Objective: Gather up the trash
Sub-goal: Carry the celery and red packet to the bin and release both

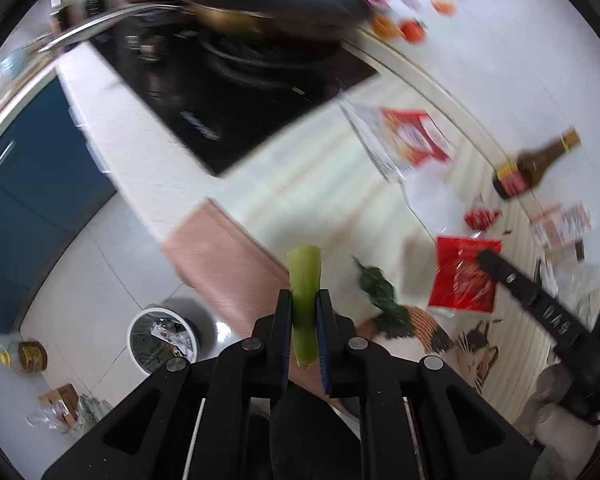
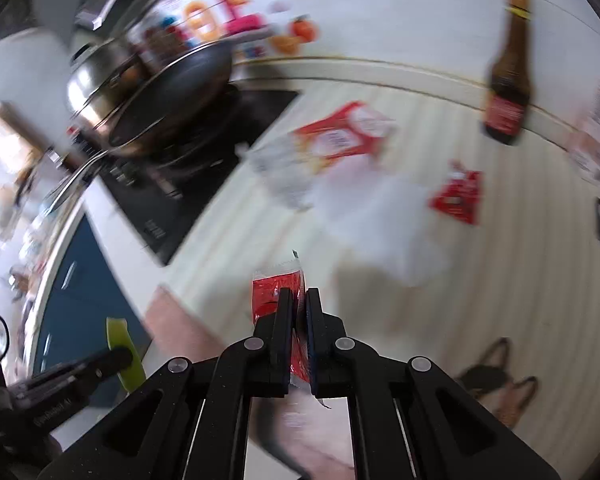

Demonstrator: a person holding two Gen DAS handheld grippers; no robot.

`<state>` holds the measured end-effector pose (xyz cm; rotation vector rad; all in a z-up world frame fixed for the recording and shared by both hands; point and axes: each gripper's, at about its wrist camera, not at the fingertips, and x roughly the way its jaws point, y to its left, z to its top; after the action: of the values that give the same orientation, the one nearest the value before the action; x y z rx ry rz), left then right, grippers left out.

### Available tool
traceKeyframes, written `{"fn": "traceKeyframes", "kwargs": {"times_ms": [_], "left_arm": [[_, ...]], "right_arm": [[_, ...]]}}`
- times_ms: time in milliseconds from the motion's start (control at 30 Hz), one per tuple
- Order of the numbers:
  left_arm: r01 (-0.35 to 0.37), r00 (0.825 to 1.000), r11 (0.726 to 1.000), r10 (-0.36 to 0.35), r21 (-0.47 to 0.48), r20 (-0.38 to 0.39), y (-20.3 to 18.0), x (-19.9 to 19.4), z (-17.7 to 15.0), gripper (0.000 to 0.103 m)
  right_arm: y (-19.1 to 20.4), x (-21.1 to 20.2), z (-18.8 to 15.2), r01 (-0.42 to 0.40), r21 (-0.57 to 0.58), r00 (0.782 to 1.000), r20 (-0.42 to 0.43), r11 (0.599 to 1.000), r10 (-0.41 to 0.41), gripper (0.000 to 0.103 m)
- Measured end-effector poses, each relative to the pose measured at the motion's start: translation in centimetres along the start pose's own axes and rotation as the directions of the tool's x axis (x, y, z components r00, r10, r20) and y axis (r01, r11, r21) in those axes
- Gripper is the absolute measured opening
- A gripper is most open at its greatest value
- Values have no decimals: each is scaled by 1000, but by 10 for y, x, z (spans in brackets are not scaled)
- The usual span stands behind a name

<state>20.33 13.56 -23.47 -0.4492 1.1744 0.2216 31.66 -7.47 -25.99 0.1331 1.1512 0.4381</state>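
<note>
A pale green vegetable stalk (image 1: pixel 305 268) stands upright between the pads of my left gripper (image 1: pixel 304 300), which is shut on it above the counter's front edge. My right gripper (image 2: pixel 298 300) is shut on a red plastic wrapper (image 2: pixel 276 290), lifted off the striped countertop (image 2: pixel 480 288). In the left wrist view the red wrapper (image 1: pixel 464 280) hangs from the right gripper (image 1: pixel 488 260) at the right. In the right wrist view the left gripper (image 2: pixel 120 354) and its stalk (image 2: pixel 118 330) show at lower left. A round bin (image 1: pixel 164 338) holding rubbish stands on the floor below.
A red-and-white packet (image 2: pixel 340 136), a small red wrapper (image 2: pixel 460 196), clear plastic (image 2: pixel 380 216), a dark leaf (image 1: pixel 380 296) and a brown sauce bottle (image 2: pixel 508 92) lie on the counter. A pink board (image 1: pixel 220 264) overhangs the edge. A pan (image 1: pixel 276 0) sits on the black hob (image 1: pixel 228 92).
</note>
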Motion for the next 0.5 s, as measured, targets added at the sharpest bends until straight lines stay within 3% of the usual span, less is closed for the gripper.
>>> {"fn": "traceKeyframes", "kwargs": {"times_ms": [133,233,333,500], "left_arm": [[-32,999,994,34,-109,17,57,-14,-10,8],[-79,997,972,81,-221,0,115,-14,-33,8],[-117,993,935,111,-334,-37,172,-3,-65,8],[-168,984,834,111,-526,-139,280,59,-137,9]], "right_arm": [[59,18,-10,-83,-88,996,-42,993,79,6],[117,39,-29,-157,-184,985,-102,970,140,6],[170,72,-61,-208,-280,972,-166,937,166,6],[240,157,-143,-266,-428,948,-280,864,153,6]]}}
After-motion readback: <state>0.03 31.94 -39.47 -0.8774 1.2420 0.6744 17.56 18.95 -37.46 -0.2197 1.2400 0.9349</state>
